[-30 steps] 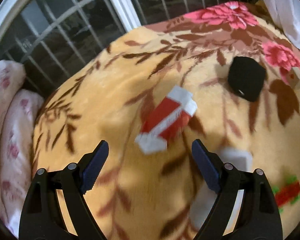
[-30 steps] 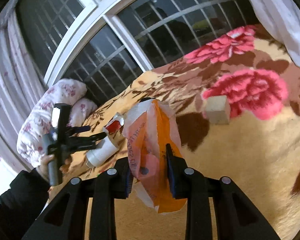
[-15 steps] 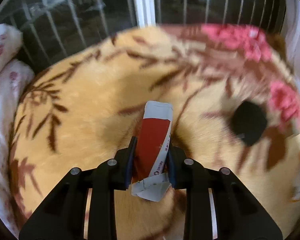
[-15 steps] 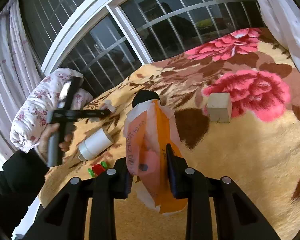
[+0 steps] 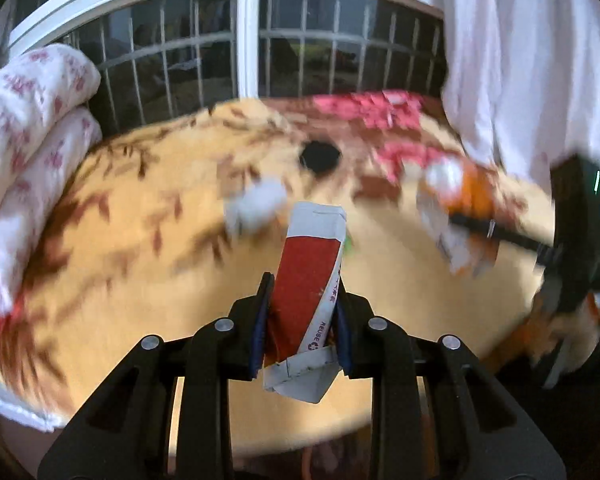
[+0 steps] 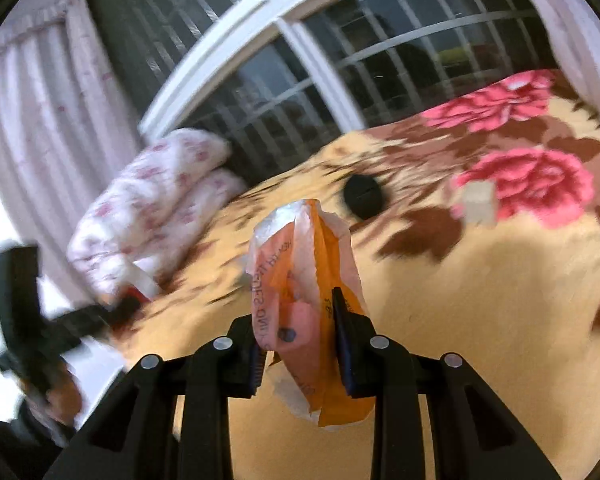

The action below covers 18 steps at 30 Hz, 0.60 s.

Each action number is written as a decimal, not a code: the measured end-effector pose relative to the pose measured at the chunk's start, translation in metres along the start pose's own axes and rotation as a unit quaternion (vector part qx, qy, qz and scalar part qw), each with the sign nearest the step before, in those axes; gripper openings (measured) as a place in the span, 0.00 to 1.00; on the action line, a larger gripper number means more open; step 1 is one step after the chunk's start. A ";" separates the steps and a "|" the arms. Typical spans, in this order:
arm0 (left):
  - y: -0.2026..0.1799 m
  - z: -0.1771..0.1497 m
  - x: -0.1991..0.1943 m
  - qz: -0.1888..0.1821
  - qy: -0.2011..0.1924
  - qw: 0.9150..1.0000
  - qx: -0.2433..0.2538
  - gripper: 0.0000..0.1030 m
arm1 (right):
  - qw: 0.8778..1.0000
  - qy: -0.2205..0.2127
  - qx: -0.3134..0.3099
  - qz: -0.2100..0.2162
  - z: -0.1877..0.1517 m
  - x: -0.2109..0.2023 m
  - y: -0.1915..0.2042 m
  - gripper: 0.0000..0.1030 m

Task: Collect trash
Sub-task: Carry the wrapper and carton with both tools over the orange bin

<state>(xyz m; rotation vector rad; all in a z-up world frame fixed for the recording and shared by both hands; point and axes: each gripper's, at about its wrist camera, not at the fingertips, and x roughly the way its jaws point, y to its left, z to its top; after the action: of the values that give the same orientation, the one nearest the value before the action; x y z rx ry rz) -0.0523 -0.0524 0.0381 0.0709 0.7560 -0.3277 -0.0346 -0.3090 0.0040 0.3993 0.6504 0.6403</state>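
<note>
Our left gripper (image 5: 302, 320) clamps the red-and-white carton (image 5: 306, 284), which juts toward twelve o'clock beyond its jaws; our right gripper (image 6: 300, 340) pinches the orange plastic bag (image 6: 304, 288) above the blanket (image 6: 480, 300).

Centre of the left wrist view: a flattened red-and-white carton (image 5: 306, 292), upright and tipped slightly right, pinched between the jaws, white folded ends top and bottom (small print down its right edge). Centre of the right wrist view, a crumpled orange-and-clear plastic bag (image 6: 306, 292), standing bunched between the jaws.
</note>
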 end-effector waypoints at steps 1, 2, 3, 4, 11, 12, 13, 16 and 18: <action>-0.004 -0.017 -0.003 -0.006 0.010 1.000 -0.002 0.26 | 1.000 0.008 0.001 0.010 -0.008 -0.007 0.006 0.28; -0.007 -0.032 -0.004 -0.012 0.022 1.000 -0.005 0.26 | 1.000 0.016 -0.002 0.014 -0.017 -0.015 0.014 0.28; -0.011 -0.051 -0.001 -0.019 0.039 0.999 -0.006 0.26 | 0.999 0.028 -0.012 0.016 -0.028 -0.025 0.024 0.28; -0.012 -0.060 0.001 -0.020 0.045 0.999 -0.007 0.26 | 0.999 0.037 -0.020 0.013 -0.037 -0.031 0.031 0.28; -0.025 -0.121 0.035 -0.038 0.125 0.991 -0.006 0.26 | 0.991 0.130 -0.036 -0.017 -0.108 -0.051 0.047 0.29; -0.028 -0.131 0.045 -0.038 0.148 0.988 -0.005 0.26 | 0.987 0.157 -0.025 -0.025 -0.124 -0.045 0.042 0.29; -0.031 -0.141 0.055 -0.035 0.171 0.985 0.001 0.26 | 0.984 0.176 -0.016 -0.027 -0.131 -0.040 0.037 0.30; -0.039 -0.169 0.082 -0.020 0.231 0.972 0.028 0.26 | 0.965 0.257 0.010 -0.058 -0.166 -0.014 0.019 0.30; -0.039 -0.184 0.102 -0.013 0.267 0.963 0.037 0.26 | 0.952 0.296 0.022 -0.073 -0.186 0.006 0.005 0.30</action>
<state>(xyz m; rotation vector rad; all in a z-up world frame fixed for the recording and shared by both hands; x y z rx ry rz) -0.1172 -0.0829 -0.1638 0.2257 1.2803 -0.3660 -0.1571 -0.2744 -0.1322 0.1912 1.2574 0.6047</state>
